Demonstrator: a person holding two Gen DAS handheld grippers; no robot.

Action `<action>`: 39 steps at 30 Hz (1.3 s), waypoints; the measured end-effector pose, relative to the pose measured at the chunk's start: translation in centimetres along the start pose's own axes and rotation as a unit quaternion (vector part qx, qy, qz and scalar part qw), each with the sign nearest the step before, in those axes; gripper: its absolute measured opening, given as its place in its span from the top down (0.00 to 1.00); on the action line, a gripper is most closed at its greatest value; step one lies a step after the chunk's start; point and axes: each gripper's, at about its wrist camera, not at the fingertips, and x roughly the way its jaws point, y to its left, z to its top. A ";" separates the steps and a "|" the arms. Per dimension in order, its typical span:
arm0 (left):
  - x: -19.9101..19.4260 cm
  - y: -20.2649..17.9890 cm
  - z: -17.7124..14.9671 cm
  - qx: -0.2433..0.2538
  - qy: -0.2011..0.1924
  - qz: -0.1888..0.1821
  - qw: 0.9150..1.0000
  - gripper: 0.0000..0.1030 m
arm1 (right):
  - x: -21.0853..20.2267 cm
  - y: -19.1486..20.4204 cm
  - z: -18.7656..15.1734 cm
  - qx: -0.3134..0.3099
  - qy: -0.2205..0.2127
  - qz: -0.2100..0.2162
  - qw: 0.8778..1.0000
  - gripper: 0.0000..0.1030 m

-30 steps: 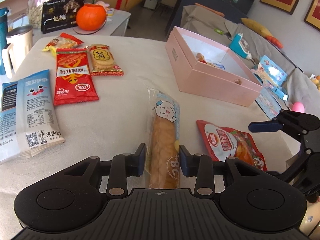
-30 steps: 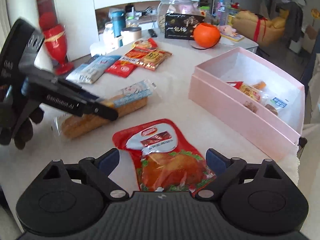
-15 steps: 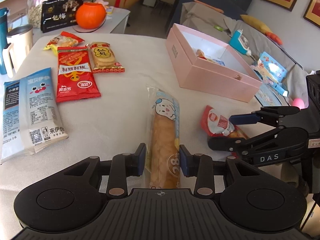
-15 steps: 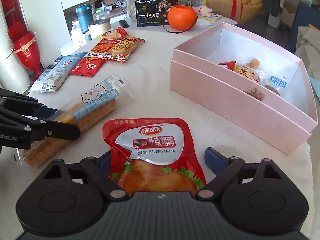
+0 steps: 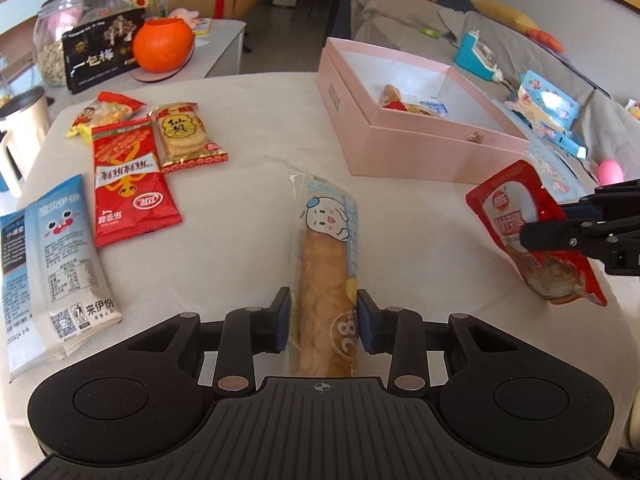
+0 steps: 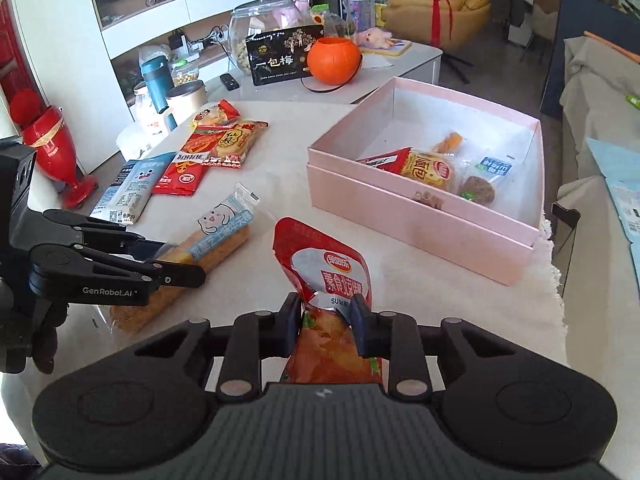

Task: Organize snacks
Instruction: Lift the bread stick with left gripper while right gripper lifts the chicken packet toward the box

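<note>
Red pouch (image 6: 324, 280), pink box (image 6: 420, 220), orange pumpkin pot (image 6: 334, 60)

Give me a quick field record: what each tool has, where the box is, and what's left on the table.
left tool: closing on the long bread stick packet, which lies on the table
right tool: shut on the red pouch, lifted off the table
pink box: open, several snacks already inside
still on table: red snack pack, cracker pack, blue-white packets, small yellow-red pack
behind table: orange pumpkin bowl, black box, glass jar
</note>
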 end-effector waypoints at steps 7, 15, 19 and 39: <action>0.6 -0.4 0.1 -0.009 -0.004 0.003 1.000 0.63 | -1.1 -4.2 -0.8 0.046 -0.001 -0.042 0.998 0.76; 1.0 -1.1 0.7 0.011 0.010 0.011 1.000 0.63 | 2.4 -4.3 -1.2 0.062 0.032 -0.036 0.997 0.78; 0.9 -1.7 0.4 0.037 0.006 0.021 0.999 0.63 | 1.8 -3.3 -1.1 0.028 0.030 -0.034 0.999 0.79; -3.1 -5.8 19.0 0.013 -0.137 -0.182 0.974 0.64 | -8.1 -8.4 9.3 0.113 -0.145 0.000 0.983 0.78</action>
